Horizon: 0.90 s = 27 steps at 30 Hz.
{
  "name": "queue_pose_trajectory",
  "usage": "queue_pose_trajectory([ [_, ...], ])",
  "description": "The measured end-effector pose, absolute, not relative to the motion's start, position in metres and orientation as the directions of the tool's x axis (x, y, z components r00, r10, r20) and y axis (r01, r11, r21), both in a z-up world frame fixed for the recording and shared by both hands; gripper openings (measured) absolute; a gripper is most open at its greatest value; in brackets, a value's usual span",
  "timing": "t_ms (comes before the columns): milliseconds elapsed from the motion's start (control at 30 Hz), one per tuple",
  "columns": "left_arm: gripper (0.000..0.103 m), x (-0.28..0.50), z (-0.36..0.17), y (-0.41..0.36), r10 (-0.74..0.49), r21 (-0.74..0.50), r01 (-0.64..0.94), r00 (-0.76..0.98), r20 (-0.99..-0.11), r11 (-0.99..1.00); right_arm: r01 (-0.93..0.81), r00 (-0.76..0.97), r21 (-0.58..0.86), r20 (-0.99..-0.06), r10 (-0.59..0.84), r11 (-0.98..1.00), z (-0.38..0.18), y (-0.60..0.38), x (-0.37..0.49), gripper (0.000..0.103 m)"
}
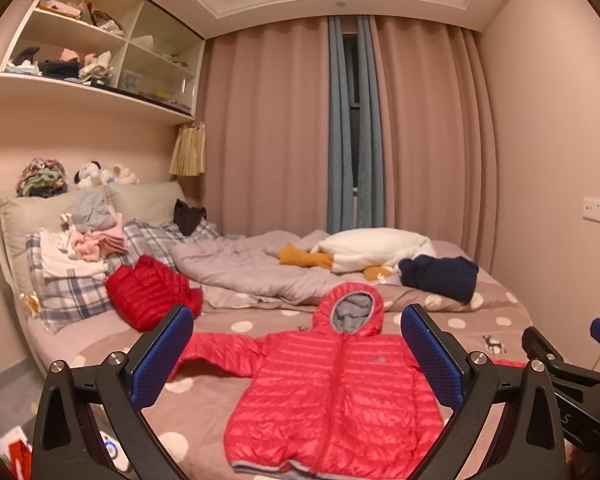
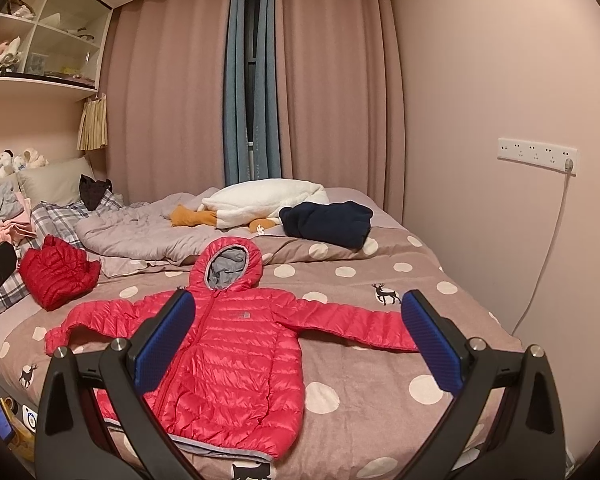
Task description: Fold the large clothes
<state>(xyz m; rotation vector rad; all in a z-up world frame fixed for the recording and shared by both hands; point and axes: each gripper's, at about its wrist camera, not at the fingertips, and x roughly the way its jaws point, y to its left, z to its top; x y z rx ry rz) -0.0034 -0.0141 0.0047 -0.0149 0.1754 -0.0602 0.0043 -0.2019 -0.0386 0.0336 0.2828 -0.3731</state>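
A red hooded puffer jacket (image 1: 336, 396) lies flat, zipped, front up on the polka-dot bedspread (image 1: 220, 412), sleeves spread out and hood pointing to the far side. It also shows in the right wrist view (image 2: 228, 360). My left gripper (image 1: 296, 320) is open and empty above the jacket's near part. My right gripper (image 2: 296, 304) is open and empty above the jacket, its right pad (image 2: 428, 340) over the right sleeve's cuff. The right gripper's body shows at the right edge of the left wrist view (image 1: 568, 376).
A second red puffer jacket (image 1: 150, 292) lies bunched at the left by plaid pillows (image 1: 60, 292) with piled clothes. A grey duvet (image 1: 244, 268), a white plush goose (image 1: 368, 252) and a folded navy garment (image 1: 440, 276) lie beyond. A wall with sockets (image 2: 536, 156) stands on the right.
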Motion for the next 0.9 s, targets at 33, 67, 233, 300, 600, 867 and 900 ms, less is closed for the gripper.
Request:
queue_pose_trajectory([
  [33,0.102,-0.003,0.005,-0.014,-0.060,-0.021,0.057,0.983,-0.173,0.998,0.364,0.892,-0.019,-0.280,-0.354,0.931,-0.039,-0.202,0.004,0.103],
  [67,0.102,-0.002,0.004,-0.015,-0.060,-0.022,0.057,0.983,-0.172,0.998,0.364,0.892,-0.020,-0.280,-0.354,0.931,-0.039,-0.202,0.005,0.103],
  [233,0.102,-0.001,0.004,-0.015,-0.056,-0.017,0.054,0.983,-0.174,0.998,0.364,0.891,-0.023,-0.284,-0.355,0.931,-0.040,-0.202,0.007,0.103],
  [300,0.102,0.001,0.002,-0.018,-0.047,-0.003,0.047,0.984,-0.170,0.999,0.366,0.890,-0.020,-0.283,-0.357,0.930,-0.040,-0.202,0.007,0.103],
  [600,0.102,0.011,-0.003,-0.013,-0.055,-0.025,0.051,0.982,-0.182,0.998,0.372,0.890,-0.001,-0.282,-0.357,0.928,-0.043,-0.204,0.011,0.103],
  [867,0.102,0.047,-0.012,-0.007,-0.064,-0.014,0.063,0.979,-0.195,0.998,0.380,0.884,0.033,-0.308,-0.352,0.924,-0.051,-0.217,0.034,0.103],
  [900,0.102,0.056,-0.013,-0.007,-0.052,-0.009,0.051,0.977,-0.205,0.999,0.385,0.880,0.036,-0.314,-0.356,0.922,-0.052,-0.220,0.041,0.103],
])
